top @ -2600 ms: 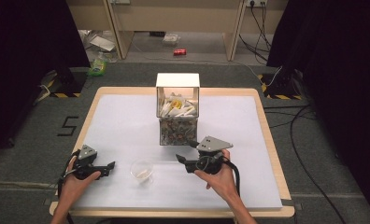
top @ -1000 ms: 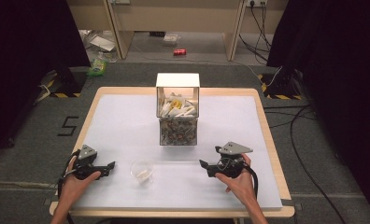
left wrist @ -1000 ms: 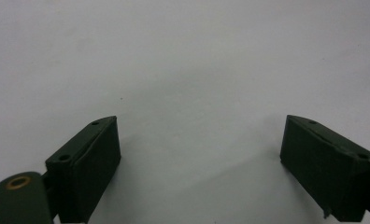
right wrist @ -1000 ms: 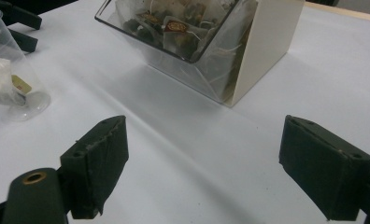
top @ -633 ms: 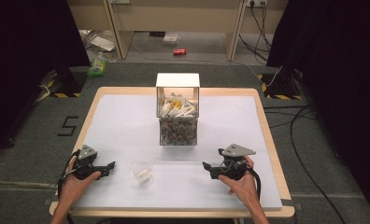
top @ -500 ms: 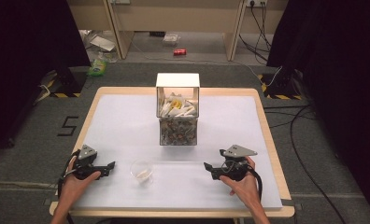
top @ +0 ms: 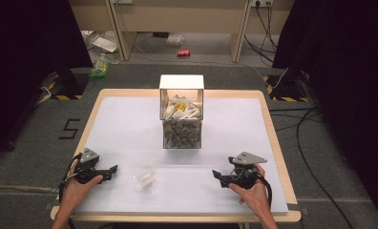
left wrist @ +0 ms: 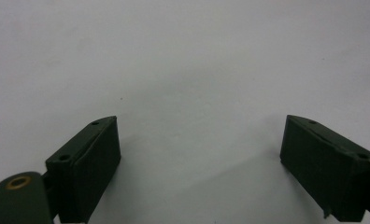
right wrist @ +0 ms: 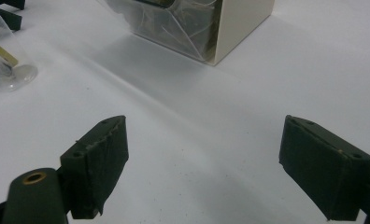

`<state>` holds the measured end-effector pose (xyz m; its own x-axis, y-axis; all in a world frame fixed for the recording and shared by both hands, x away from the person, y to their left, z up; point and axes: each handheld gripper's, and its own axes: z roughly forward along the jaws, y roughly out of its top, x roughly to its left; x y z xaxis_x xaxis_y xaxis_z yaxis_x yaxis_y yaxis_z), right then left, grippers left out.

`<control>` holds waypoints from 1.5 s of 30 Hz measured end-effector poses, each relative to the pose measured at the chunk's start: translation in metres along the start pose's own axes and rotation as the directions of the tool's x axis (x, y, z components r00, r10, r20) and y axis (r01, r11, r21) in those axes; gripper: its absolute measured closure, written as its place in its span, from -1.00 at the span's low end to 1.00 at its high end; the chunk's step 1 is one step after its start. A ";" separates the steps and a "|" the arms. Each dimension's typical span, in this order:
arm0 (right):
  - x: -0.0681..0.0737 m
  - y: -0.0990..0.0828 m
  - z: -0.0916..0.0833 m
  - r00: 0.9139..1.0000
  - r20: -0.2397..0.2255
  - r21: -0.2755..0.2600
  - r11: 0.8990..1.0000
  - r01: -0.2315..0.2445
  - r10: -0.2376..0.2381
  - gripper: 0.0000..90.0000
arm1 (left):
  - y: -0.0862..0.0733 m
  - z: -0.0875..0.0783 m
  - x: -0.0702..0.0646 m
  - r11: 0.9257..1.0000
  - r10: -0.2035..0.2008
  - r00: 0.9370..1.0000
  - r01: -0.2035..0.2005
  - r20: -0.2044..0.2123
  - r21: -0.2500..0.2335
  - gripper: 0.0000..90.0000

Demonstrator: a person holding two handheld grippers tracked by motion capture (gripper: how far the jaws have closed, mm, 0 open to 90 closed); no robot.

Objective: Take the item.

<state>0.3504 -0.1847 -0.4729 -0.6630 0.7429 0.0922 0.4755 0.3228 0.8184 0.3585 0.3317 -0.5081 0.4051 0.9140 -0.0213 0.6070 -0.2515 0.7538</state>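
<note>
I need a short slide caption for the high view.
Both open grippers, left and right, flank a clear cup before a clear box.

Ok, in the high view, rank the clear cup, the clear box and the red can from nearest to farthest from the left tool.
1. Clear cup, just right of the left tool.
2. Clear box, mid-table.
3. Red can, on the floor beyond the table.

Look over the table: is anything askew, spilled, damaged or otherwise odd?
Nothing stands out. The clear box stands upright and square, its contents inside. The small clear cup stands upright with nothing spilled around it. The left gripper and right gripper are open and hold nothing.
</note>
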 end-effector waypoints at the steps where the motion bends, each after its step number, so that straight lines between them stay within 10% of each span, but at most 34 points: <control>1: 0.000 -0.001 -0.001 1.000 -0.001 0.002 1.000 -0.004 0.004 -0.63 | 0.000 0.000 0.000 1.000 0.000 1.000 0.000 0.000 0.000 -0.75; 45: -0.005 -0.037 -0.030 0.996 0.080 0.047 0.998 -0.038 0.034 -0.64 | 0.000 0.000 0.000 1.000 0.000 1.000 0.000 0.000 0.000 -0.75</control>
<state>0.3187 -0.2175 -0.4867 -0.5980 0.7980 0.0745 0.5271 0.3216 0.7866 0.3585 0.3317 -0.5081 0.4050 0.9141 -0.0211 0.6069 -0.2515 0.7540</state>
